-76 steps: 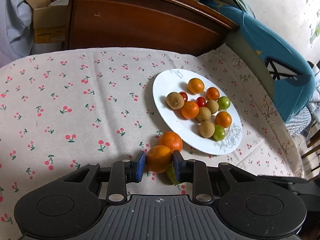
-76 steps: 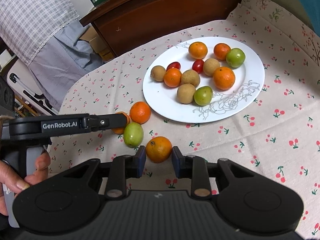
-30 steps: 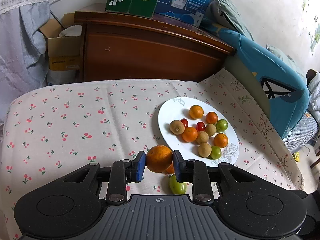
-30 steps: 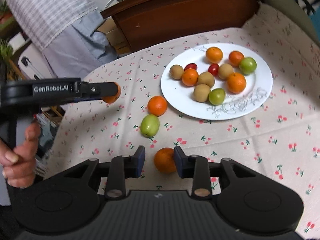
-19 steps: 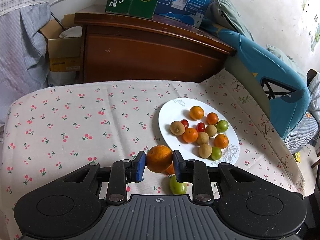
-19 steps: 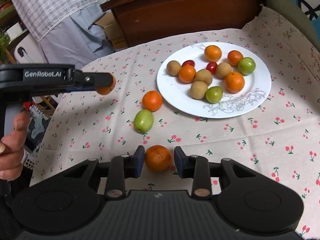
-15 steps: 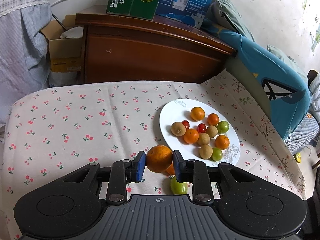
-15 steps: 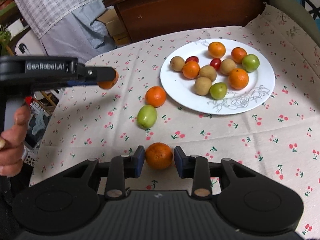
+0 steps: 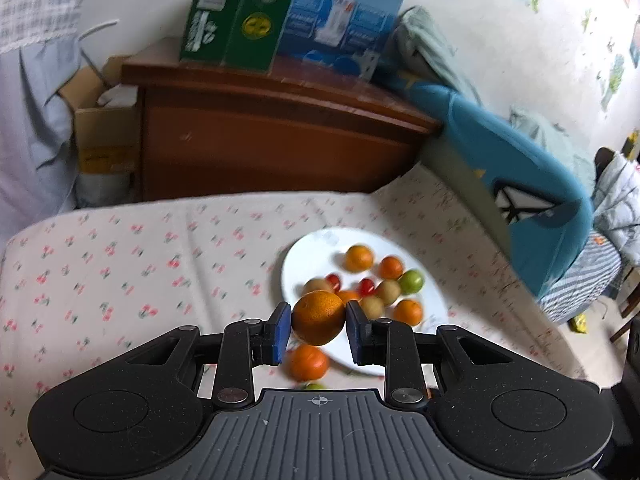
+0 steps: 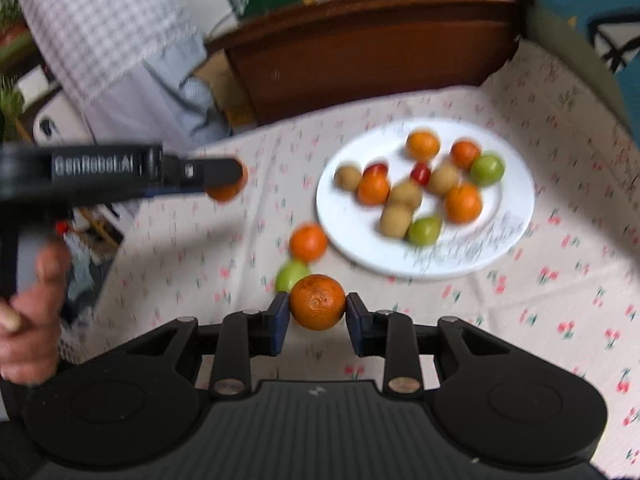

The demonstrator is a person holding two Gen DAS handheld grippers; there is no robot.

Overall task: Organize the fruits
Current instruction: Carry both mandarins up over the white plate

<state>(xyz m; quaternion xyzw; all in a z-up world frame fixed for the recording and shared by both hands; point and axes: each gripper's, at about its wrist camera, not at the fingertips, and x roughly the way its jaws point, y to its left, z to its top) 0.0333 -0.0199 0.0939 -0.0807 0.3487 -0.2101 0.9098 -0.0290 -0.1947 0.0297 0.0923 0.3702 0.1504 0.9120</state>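
The right claw (image 10: 318, 318) was pinching an orange (image 10: 317, 301) between its two blue pads. It pointed forward and down, and the orange was up in the air, above the surface (image 10: 560, 320) with its cherry cloth.

The left claw (image 9: 319, 334) was pinching a second orange (image 9: 318, 318) the same way, one blue pad on each side. In the right wrist view this claw reached in level from the left side, with its orange (image 10: 226, 190) at the tip, well above the cloth. The person's left hand (image 10: 28, 320) was wrapped around its handle near the left edge of the surface, with the fingers curled tight.

Just past the right claw, a green fruit (image 10: 292, 275) lay on the cloth. A loose orange (image 10: 308, 242) lay just beside it, a bit farther on, near the plate's left rim. In the left wrist view the same loose orange (image 9: 309, 362) showed below the held one.

Farther on, toward the far right part of the surface, stood a white plate (image 10: 500, 248). On it lay many small fruits close together: orange ones, brown ones, two green ones and two little red ones. The plate was blurry in both views.

Behind the far edge of the surface stood a brown wooden cabinet (image 9: 260, 140). On top of it were a green box (image 9: 236, 12) and a blue box (image 9: 344, 16), side by side.
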